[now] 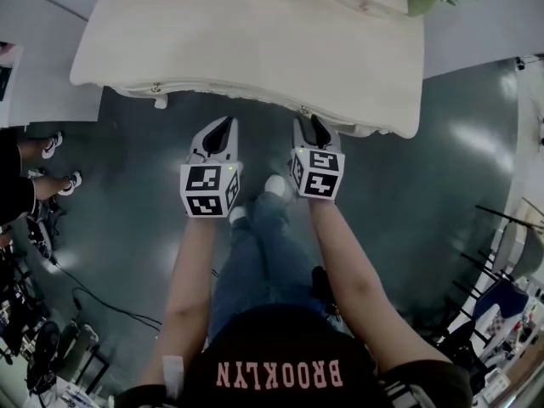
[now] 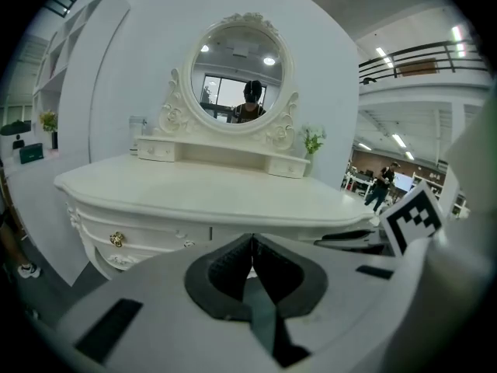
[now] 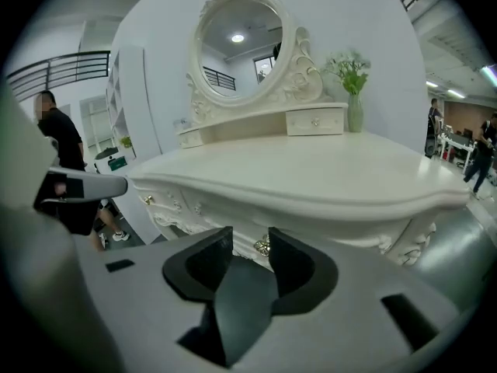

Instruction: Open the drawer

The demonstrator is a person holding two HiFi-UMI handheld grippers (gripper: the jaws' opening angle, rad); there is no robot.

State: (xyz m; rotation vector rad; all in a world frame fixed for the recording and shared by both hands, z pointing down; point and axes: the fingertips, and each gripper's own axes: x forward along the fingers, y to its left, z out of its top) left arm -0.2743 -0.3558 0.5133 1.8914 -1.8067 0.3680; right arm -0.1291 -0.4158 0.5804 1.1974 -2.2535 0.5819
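An oval mirror stands along the back edge of the desk, a vase of flowers at its back right corner. A person in black stands on the floor to my left.

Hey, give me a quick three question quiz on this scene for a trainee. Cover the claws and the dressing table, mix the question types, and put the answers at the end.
1. True or false: the left claw is shut.
2. What shows through the gap of the open right claw? A) a gold drawer knob B) a cup C) a key
3. Fill in: at the back of the dressing table stands an oval ____.
Key: 1 true; 2 A; 3 mirror.
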